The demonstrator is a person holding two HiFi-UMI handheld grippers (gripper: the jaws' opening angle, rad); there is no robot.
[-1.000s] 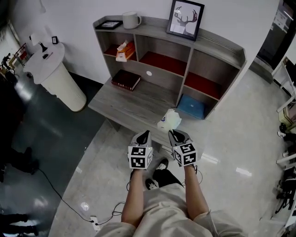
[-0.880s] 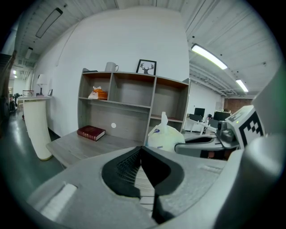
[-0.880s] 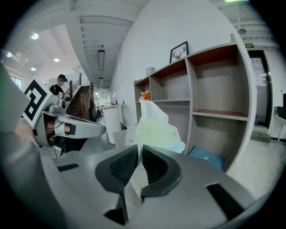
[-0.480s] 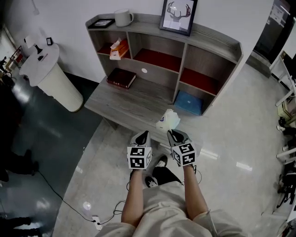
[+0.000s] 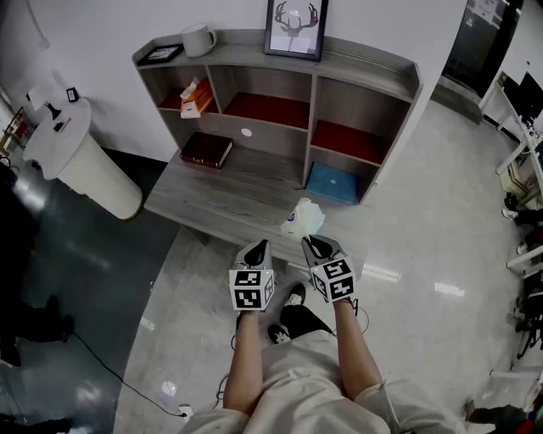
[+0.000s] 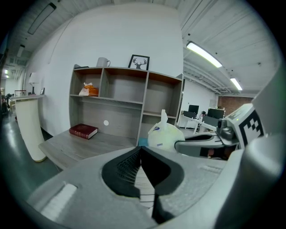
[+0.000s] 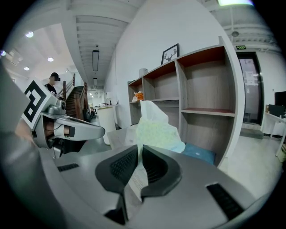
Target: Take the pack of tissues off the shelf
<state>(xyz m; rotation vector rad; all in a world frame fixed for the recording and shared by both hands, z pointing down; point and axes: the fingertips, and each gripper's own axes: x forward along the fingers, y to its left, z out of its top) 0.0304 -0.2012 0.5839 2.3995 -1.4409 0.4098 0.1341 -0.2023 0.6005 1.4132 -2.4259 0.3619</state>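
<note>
The pack of tissues (image 5: 303,219) is a soft pale green and white pack with a tissue sticking up. It hangs over the front edge of the grey desk (image 5: 229,191), off the shelf unit (image 5: 356,80). My right gripper (image 5: 316,243) is shut on the pack's near edge, and the right gripper view shows the pack (image 7: 154,132) just past the pinching jaws of that gripper (image 7: 139,159). My left gripper (image 5: 257,251) sits beside it, shut with nothing between its jaws. From the left gripper view the pack (image 6: 164,136) shows to the right of the left gripper (image 6: 140,152).
A red book (image 5: 206,149) and a blue flat item (image 5: 333,182) lie on the desk under the shelves. An orange box (image 5: 195,95) sits in the top left compartment, a mug (image 5: 198,39) and a framed picture (image 5: 294,25) on top. A white round stand (image 5: 68,153) is at the left.
In the head view the shelf unit and desk have drifted up and to the left. Both grippers keep their pose side by side, the pack still in the right one.
</note>
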